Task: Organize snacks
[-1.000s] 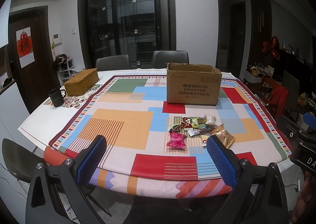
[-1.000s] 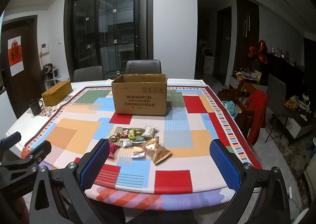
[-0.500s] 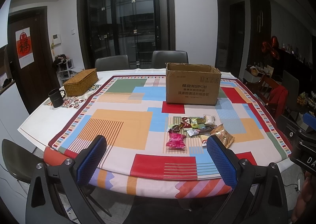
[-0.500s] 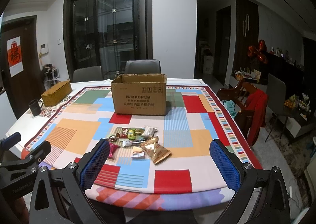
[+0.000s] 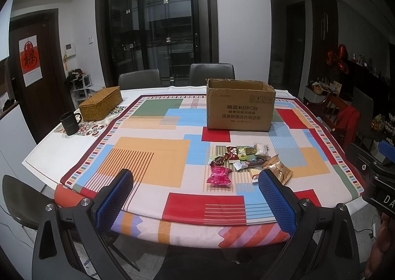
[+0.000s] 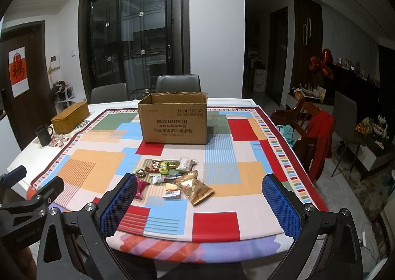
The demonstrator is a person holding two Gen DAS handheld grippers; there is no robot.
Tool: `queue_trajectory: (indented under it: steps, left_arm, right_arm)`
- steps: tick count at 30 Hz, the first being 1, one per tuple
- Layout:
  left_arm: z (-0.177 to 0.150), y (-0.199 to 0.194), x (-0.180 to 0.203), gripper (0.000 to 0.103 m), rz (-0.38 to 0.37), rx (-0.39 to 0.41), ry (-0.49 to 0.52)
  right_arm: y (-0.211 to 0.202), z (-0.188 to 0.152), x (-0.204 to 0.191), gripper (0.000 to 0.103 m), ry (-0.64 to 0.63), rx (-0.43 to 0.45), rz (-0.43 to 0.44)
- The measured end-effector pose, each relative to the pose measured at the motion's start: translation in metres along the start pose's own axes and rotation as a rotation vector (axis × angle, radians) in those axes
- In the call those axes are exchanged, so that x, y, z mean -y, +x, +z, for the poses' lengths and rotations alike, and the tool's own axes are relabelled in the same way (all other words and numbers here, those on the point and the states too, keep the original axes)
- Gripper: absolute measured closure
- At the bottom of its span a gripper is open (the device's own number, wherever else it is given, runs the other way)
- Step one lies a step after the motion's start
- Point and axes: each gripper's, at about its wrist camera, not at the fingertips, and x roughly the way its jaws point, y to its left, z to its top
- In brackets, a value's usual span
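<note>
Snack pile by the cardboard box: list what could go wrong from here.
The snack pile is overlapping loose wrappers, so a grab may catch two or slide one away. The gold packet lies flat, hard to pinch. The cardboard box has tall walls; a low carry could bump it.

Between the table's near edge and the snack pile (image 5: 243, 162) the patterned tablecloth (image 5: 148, 156) lies bare, as does its left half, while the open cardboard box (image 5: 240, 107) stands just behind the pile.
</note>
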Motion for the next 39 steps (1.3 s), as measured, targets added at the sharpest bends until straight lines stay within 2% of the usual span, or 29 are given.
queue_trajectory:
  steps: [20, 25, 39]
  left_arm:
    - [0.006, 0.001, 0.004, 0.0, 0.003, 0.005, -0.002]
    - [0.014, 0.009, 0.009, 0.0, -0.002, -0.004, 0.0]
    - [0.026, 0.074, 0.021, 0.0, -0.018, -0.081, 0.056]
  right_arm:
    - [0.0, 0.003, 0.005, 0.001, 0.002, -0.003, 0.001]
    - [0.016, 0.006, 0.007, 0.001, -0.003, -0.019, 0.0]
    - [0.085, 0.007, 0.007, 0.001, -0.01, -0.105, -0.001]
